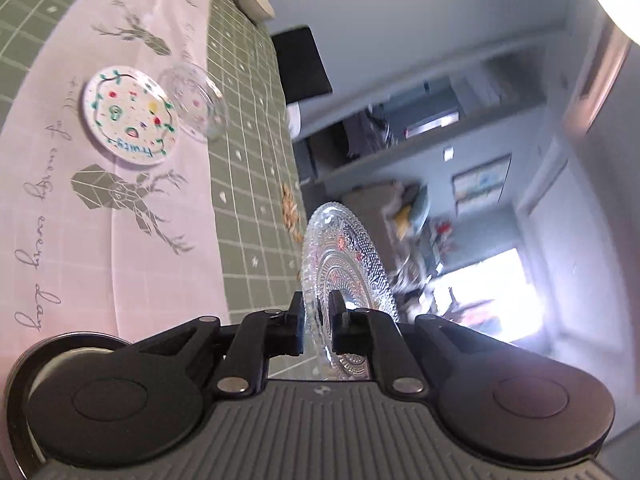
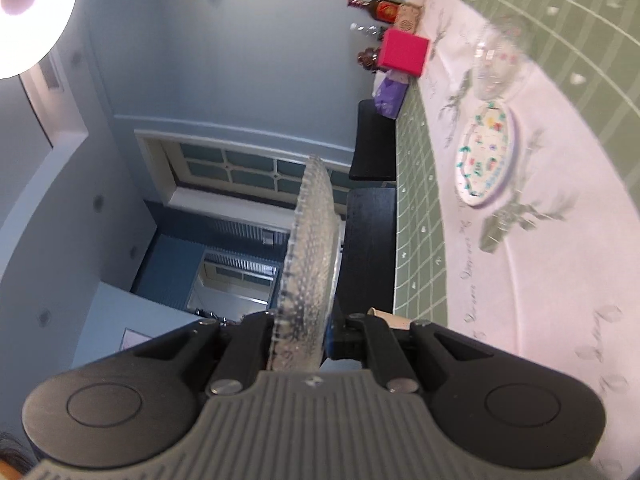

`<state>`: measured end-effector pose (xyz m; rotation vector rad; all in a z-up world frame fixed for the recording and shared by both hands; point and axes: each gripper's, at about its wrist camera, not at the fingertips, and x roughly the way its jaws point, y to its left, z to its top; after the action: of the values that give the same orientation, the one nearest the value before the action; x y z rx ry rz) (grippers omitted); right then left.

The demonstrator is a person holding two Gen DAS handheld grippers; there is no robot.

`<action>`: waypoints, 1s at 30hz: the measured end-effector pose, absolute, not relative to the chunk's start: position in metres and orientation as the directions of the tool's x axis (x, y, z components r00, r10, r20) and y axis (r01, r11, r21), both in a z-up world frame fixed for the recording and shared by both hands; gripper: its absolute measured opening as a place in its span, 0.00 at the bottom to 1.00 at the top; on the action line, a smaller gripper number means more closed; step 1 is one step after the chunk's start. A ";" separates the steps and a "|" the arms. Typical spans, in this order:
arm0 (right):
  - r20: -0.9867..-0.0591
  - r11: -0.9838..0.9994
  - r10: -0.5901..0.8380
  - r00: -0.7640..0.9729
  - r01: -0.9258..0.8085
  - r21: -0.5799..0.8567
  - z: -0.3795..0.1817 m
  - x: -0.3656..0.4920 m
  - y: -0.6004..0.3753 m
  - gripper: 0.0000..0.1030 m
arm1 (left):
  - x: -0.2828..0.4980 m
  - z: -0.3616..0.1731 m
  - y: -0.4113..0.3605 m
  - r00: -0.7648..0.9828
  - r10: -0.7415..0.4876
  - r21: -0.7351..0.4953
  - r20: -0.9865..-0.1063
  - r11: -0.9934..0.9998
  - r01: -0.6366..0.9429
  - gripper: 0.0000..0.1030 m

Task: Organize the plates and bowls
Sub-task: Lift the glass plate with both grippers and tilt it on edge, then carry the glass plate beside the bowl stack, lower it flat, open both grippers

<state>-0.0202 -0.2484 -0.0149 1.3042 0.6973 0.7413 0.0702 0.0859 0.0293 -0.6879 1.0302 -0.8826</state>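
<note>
left gripper (image 1: pixel 318 326) | jaws clamp glass plate (image 1: pixel 344 256) rim | plate edge-on

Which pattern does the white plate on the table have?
The white plate has a green vine border with small colourful fruit pictures and blue lettering, clearest in the left wrist view.

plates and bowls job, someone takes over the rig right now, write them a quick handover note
Left gripper: shut on the rim of a patterned glass plate, held on edge in the air.
Right gripper: shut on a beaded glass plate, also on edge and off the table.
On the tablecloth: a painted fruit plate lies flat, with a clear glass bowl right beside it.
Done: both glass plates picked up.
Left: set them down, probably stacked by the painted plate, then sort the bowl.
</note>
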 end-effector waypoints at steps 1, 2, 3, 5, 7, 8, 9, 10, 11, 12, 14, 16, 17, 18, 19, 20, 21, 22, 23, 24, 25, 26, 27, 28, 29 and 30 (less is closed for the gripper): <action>-0.037 0.104 0.806 0.590 -0.080 0.991 -0.020 -0.026 -0.253 0.07 | 0.067 0.030 0.077 0.234 -0.856 -0.788 -0.461 0.516 0.335 0.14; -0.041 0.103 0.810 0.585 -0.074 0.992 -0.025 -0.030 -0.257 0.08 | 0.064 0.028 0.069 0.224 -0.840 -0.754 -0.494 0.543 0.370 0.17; -0.050 0.103 0.807 0.588 -0.056 0.993 -0.031 -0.036 -0.261 0.08 | 0.062 0.026 0.062 0.215 -0.825 -0.729 -0.522 0.563 0.389 0.19; -0.065 0.096 0.802 0.594 -0.021 0.995 -0.043 -0.040 -0.267 0.08 | 0.060 0.020 0.051 0.193 -0.799 -0.697 -0.570 0.594 0.401 0.21; -0.082 0.105 0.794 0.603 -0.003 0.994 -0.053 -0.044 -0.270 0.08 | 0.058 0.015 0.042 0.179 -0.760 -0.653 -0.624 0.634 0.414 0.23; -0.097 0.118 0.792 0.603 0.004 0.993 -0.058 -0.046 -0.271 0.08 | 0.057 0.013 0.038 0.174 -0.737 -0.625 -0.654 0.655 0.424 0.25; -0.114 0.136 0.791 0.601 0.009 0.991 -0.060 -0.048 -0.272 0.08 | 0.056 0.010 0.034 0.167 -0.712 -0.597 -0.682 0.674 0.435 0.26; -0.133 0.155 0.789 0.600 0.015 0.988 -0.063 -0.049 -0.273 0.08 | 0.056 0.008 0.031 0.159 -0.686 -0.567 -0.710 0.692 0.447 0.27; -0.157 0.180 0.781 0.605 0.023 0.983 -0.065 -0.051 -0.274 0.08 | 0.054 0.006 0.028 0.153 -0.663 -0.539 -0.733 0.703 0.463 0.26; -0.180 0.205 0.771 0.611 0.029 0.978 -0.066 -0.053 -0.274 0.08 | 0.053 0.004 0.024 0.146 -0.639 -0.508 -0.755 0.711 0.486 0.26; -0.202 0.223 0.763 0.614 0.043 0.974 -0.072 -0.057 -0.275 0.08 | 0.050 -0.001 0.020 0.140 -0.597 -0.457 -0.790 0.726 0.514 0.26; -0.210 0.231 0.767 0.607 0.043 0.972 -0.077 -0.058 -0.275 0.08 | 0.047 -0.003 0.017 0.137 -0.570 -0.423 -0.810 0.731 0.536 0.26; -0.215 0.240 0.765 0.607 0.042 0.970 -0.078 -0.058 -0.276 0.08 | 0.045 -0.002 0.015 0.153 -0.559 -0.402 -0.815 0.736 0.545 0.26; -0.228 0.252 0.762 0.606 0.047 0.967 -0.080 -0.058 -0.276 0.08 | 0.042 0.000 0.014 0.187 -0.540 -0.365 -0.821 0.747 0.555 0.26; -0.243 0.266 0.761 0.602 0.053 0.962 -0.080 -0.058 -0.277 0.08 | 0.039 0.004 0.014 0.238 -0.510 -0.318 -0.827 0.772 0.550 0.26; -0.256 0.276 0.759 0.599 0.061 0.959 -0.082 -0.058 -0.277 0.08 | 0.036 0.007 0.014 0.293 -0.479 -0.270 -0.828 0.797 0.541 0.26; -0.267 0.280 0.757 0.597 0.073 0.957 -0.084 -0.058 -0.277 0.08 | 0.033 0.011 0.014 0.340 -0.453 -0.230 -0.824 0.816 0.531 0.26; -0.278 0.286 0.756 0.593 0.082 0.955 -0.088 -0.059 -0.277 0.08 | 0.031 0.015 0.013 0.373 -0.434 -0.198 -0.820 0.827 0.526 0.26; -0.291 0.295 0.755 0.587 0.092 0.951 -0.090 -0.059 -0.276 0.08 | 0.028 0.017 0.013 0.400 -0.419 -0.172 -0.815 0.834 0.525 0.26; -0.304 0.305 0.754 0.582 0.099 0.947 -0.091 -0.058 -0.275 0.08 | 0.027 0.020 0.011 0.415 -0.414 -0.156 -0.810 0.835 0.528 0.26; -0.314 0.314 0.756 0.575 0.103 0.944 -0.092 -0.057 -0.272 0.08 | 0.025 0.021 0.010 0.419 -0.410 -0.145 -0.810 0.833 0.534 0.26; -0.321 0.318 0.759 0.567 0.108 0.942 -0.093 -0.056 -0.269 0.08 | 0.024 0.022 0.009 0.419 -0.407 -0.140 -0.812 0.831 0.538 0.26; -0.325 0.318 0.763 0.558 0.112 0.941 -0.094 -0.054 -0.266 0.08 | 0.023 0.021 0.007 0.415 -0.403 -0.132 -0.816 0.828 0.544 0.26; -0.329 0.321 0.767 0.550 0.115 0.940 -0.096 -0.053 -0.263 0.08 | 0.022 0.020 0.006 0.414 -0.395 -0.123 -0.820 0.829 0.546 0.26; -0.336 0.326 0.769 0.544 0.118 0.938 -0.097 -0.051 -0.261 0.08 | 0.022 0.019 0.005 0.416 -0.389 -0.120 -0.822 0.832 0.541 0.26; -0.353 0.341 0.765 0.538 0.126 0.931 -0.099 -0.048 -0.257 0.08 | 0.024 0.018 0.004 0.419 -0.383 -0.121 -0.823 0.839 0.531 0.26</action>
<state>-0.0480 -0.2573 -0.0993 1.1730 0.9423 0.5073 0.0236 0.0044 0.0182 0.1671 0.9841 -0.5764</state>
